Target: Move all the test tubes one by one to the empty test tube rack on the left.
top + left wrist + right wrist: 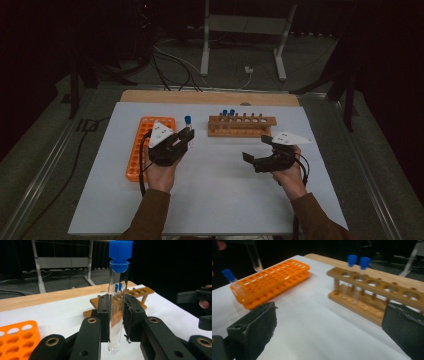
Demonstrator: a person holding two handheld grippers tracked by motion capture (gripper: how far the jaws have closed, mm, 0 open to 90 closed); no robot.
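A clear test tube [117, 302] with a blue cap [188, 120] stands upright between the pads of my left gripper [116, 315], which is shut on its glass. This gripper [186, 136] hovers beside the far right corner of the orange tube rack [136, 157]. My right gripper [256, 148] is open in front of the wooden tube rack [242, 126], with nothing between its pads [262, 322]. Two blue-capped tubes [358, 262] stand in the wooden rack's left holes. Another capped tube [233, 281] rests tilted at one end of the orange rack [274, 277].
Both racks stand on a white sheet [215, 200] over a wooden tabletop [210, 96]. Beyond the table are cables and a metal stand's feet [280, 60] on the floor. The wooden rack's right-hand holes [392, 288] hold nothing.
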